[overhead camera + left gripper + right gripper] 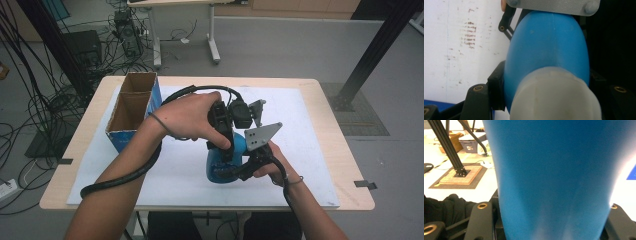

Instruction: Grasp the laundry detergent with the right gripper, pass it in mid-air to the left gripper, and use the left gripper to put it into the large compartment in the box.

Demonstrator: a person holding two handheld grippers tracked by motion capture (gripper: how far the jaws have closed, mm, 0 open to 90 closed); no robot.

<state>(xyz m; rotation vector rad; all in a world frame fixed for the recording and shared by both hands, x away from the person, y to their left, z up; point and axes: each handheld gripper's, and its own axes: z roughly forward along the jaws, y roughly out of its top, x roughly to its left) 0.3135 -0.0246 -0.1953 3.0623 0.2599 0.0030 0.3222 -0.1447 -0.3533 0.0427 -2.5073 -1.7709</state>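
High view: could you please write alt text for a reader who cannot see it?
Two hand-held grippers clamp a blue bottle over a white mat on a wooden table: the left gripper grips from above, the right gripper from the right side. An open cardboard box stands at the left.

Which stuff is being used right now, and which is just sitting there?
In use:
- blue bottle
- its white cap
- left gripper, clamped near the cap
- right gripper, clamped on the body

Just sitting there:
- cardboard box
- white mat
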